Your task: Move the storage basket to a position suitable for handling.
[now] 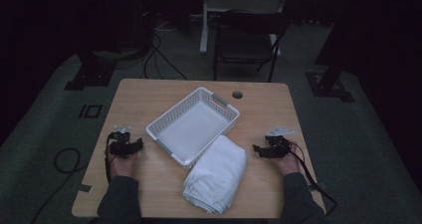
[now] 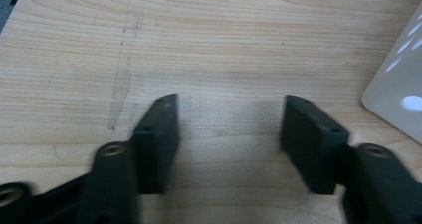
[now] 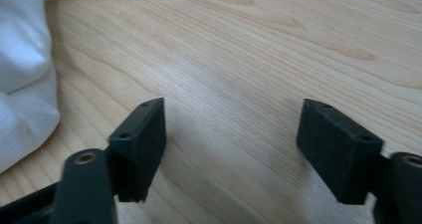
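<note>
A white plastic basket (image 1: pixel 164 122) lies empty and slanted in the middle of the wooden table (image 1: pixel 149 92). In front of it, to the right, rests a folded white cloth (image 1: pixel 217 174). My left gripper (image 1: pixel 130 145) rests on the table left of the basket, held in a hand; in the left gripper view my left gripper (image 2: pixel 231 124) stands open over bare wood, the basket's corner (image 2: pixel 398 94) at the right edge. My right gripper (image 1: pixel 259 149) sits right of the cloth. In the right gripper view my right gripper (image 3: pixel 231 129) is open over bare wood, the cloth (image 3: pixel 22 84) at the left.
A round cable hole (image 1: pixel 237 94) is in the table's far edge. Behind the table stands a dark chair (image 1: pixel 246 42) and cables (image 1: pixel 159 59) run over the grey floor. Stand feet (image 1: pixel 87 77) flank the table's far corners. A cable (image 1: pixel 67 159) trails off the left side.
</note>
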A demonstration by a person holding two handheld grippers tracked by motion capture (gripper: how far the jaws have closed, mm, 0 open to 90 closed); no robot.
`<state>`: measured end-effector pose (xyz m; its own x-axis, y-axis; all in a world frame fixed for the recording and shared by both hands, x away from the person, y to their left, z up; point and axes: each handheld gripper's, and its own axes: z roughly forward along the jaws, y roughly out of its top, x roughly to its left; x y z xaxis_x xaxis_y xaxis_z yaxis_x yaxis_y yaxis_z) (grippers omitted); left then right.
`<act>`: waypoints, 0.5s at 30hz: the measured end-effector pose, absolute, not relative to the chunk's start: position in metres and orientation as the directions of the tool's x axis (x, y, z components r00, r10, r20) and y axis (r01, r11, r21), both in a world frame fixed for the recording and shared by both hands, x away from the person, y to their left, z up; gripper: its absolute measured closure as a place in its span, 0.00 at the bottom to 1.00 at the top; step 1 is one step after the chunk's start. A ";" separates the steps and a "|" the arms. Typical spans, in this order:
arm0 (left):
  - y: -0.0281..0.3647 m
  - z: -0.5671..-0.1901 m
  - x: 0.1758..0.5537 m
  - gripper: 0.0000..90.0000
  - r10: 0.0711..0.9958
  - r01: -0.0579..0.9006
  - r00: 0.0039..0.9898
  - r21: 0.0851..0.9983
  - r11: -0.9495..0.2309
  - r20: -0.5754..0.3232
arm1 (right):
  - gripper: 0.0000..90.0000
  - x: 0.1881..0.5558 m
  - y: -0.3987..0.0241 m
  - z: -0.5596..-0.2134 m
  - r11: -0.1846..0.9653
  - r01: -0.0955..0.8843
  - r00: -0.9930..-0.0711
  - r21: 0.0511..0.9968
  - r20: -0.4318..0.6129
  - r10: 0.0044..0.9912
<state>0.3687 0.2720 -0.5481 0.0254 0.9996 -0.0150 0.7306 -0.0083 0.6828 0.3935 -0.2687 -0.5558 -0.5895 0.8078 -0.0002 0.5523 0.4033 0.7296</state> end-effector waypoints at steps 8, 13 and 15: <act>0.269 -0.543 0.366 0.46 0.998 0.712 0.058 0.702 -0.013 -0.040 | 0.39 0.393 -0.268 -0.554 0.387 0.571 -0.566 0.724 0.006 0.824; 0.263 -0.537 0.359 0.46 0.996 0.686 0.086 0.727 -0.037 -0.031 | 0.40 0.392 -0.262 -0.550 0.393 0.566 -0.568 0.725 -0.003 0.823; 0.260 -0.535 0.356 0.46 0.995 0.674 0.097 0.738 -0.047 -0.024 | 0.42 0.391 -0.260 -0.548 0.393 0.560 -0.570 0.730 -0.005 0.821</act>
